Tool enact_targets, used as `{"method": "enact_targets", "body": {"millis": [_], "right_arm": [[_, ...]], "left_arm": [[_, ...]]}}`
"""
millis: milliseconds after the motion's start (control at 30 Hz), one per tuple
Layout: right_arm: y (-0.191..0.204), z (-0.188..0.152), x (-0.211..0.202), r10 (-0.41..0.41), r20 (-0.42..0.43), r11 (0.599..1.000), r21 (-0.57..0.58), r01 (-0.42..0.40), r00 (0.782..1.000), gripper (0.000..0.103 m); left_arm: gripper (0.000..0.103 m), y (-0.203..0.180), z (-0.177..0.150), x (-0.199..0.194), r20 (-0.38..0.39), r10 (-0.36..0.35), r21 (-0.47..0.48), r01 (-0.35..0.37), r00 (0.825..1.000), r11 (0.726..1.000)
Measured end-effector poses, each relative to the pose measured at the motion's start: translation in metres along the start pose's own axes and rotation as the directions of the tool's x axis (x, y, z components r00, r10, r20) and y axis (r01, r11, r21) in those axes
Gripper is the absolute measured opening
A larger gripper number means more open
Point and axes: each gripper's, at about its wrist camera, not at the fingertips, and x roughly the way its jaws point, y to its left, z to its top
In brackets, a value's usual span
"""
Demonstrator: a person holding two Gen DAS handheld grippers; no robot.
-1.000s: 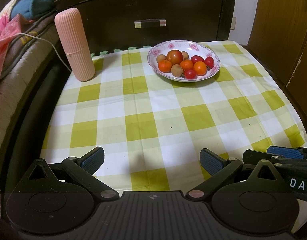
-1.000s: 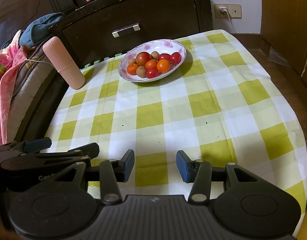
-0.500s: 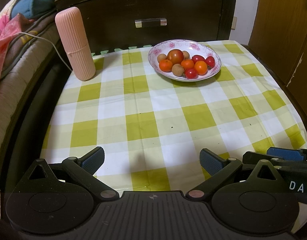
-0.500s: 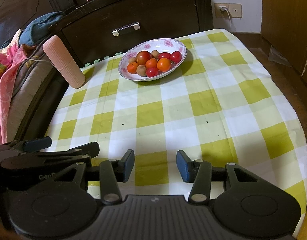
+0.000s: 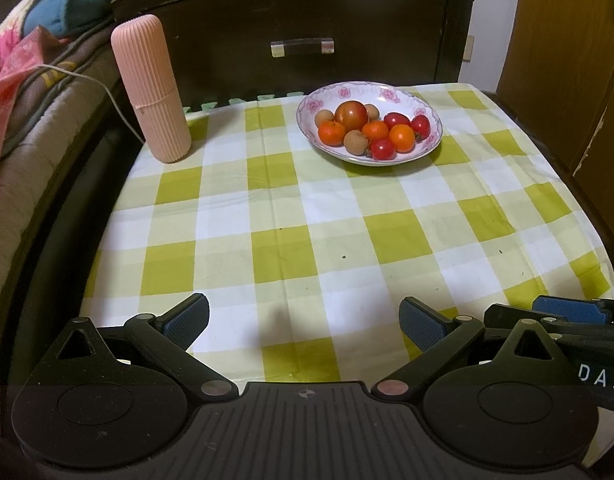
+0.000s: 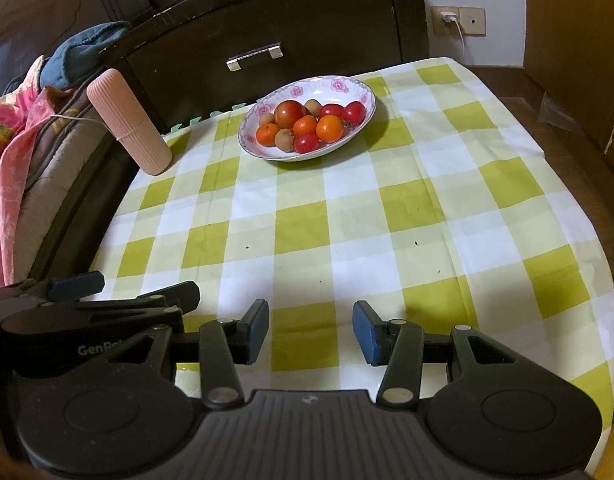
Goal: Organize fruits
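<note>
Green-checked tablecloth [image 5: 307, 248]: bare but for a flowered bowl [image 5: 403, 98] at its far side, holding every fruit [image 5: 361, 130]; sorting apparently complete or unstarted. Left gripper [image 5: 305, 320] wide open, empty. Right gripper [image 6: 311, 330] partly open, empty. Pink ribbed case [image 5: 149, 88] far left.

Both wrist views look down across the green-and-white checked tabletop [image 5: 291, 216] from its near edge, sharing the far flowered white fruit plate [image 6: 347, 88].
</note>
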Motion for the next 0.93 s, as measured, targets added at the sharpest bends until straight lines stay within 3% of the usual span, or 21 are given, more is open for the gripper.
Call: {"method": "enact_targets", "body": {"millis": [933], "right_arm": [[-0.0033, 0.0034, -0.001, -0.022, 0.019, 1.0, 0.015, 0.021, 1.0, 0.051]], "left_arm": [[0.103, -0.0051, 0.0005, -0.0028, 0.023, 0.032, 0.017, -0.032, 0.999, 0.999]]}}
